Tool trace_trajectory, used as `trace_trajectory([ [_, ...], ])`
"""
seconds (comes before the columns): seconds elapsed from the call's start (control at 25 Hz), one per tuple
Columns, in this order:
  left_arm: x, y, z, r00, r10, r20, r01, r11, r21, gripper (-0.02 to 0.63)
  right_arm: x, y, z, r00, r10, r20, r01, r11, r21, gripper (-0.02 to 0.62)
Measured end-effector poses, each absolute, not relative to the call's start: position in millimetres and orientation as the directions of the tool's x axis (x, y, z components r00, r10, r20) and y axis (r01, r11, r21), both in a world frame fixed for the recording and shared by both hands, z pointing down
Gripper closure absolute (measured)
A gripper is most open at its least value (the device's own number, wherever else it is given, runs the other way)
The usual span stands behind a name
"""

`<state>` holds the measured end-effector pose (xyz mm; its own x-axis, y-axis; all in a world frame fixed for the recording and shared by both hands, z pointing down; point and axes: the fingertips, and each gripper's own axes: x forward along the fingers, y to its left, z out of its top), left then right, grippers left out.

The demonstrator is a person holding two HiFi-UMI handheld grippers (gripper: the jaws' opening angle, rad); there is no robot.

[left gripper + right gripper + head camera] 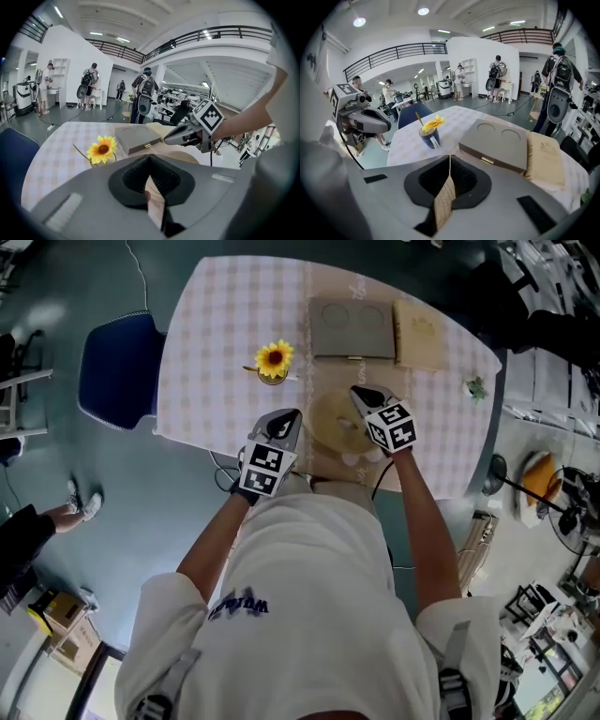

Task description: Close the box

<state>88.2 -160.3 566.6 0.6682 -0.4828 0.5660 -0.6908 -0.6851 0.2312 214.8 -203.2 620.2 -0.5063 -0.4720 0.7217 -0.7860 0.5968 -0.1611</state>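
At the far side of your checked table [202, 352], the grey clasped box [352, 327] lies flat, lid down, a beige pad [419, 334] just beside it; the sunflower cup [273, 362] stands to its left; your left gripper [291, 420] and right gripper [362, 395] hover nearer you, each pair of jaws pressed together on nothing

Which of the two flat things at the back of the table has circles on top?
The grey box, with two circles on its lid and a gold clasp. The tan slab beside it has none.

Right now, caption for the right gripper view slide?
Jaws together, facing a grey clasped box beside a sunflower cup on the checked table.
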Motion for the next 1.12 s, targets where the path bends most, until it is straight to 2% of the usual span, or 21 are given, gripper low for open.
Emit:
trace_trajectory([
  [0.6, 57, -173, 503, 0.725, -0.49, 0.483, -0.616, -0.775, 0.138, 0.604, 239, -174, 518, -0.337, -0.783, 0.522, -0.936, 0.337, -0.1, 0.592],
  [1.12, 52, -161, 472, 0.786, -0.437, 0.437, -0.524, -0.846, 0.097, 0.604, 261, -90, 413, -0.107, -0.931, 0.349, -0.994, 0.095, -0.051, 0.592],
])
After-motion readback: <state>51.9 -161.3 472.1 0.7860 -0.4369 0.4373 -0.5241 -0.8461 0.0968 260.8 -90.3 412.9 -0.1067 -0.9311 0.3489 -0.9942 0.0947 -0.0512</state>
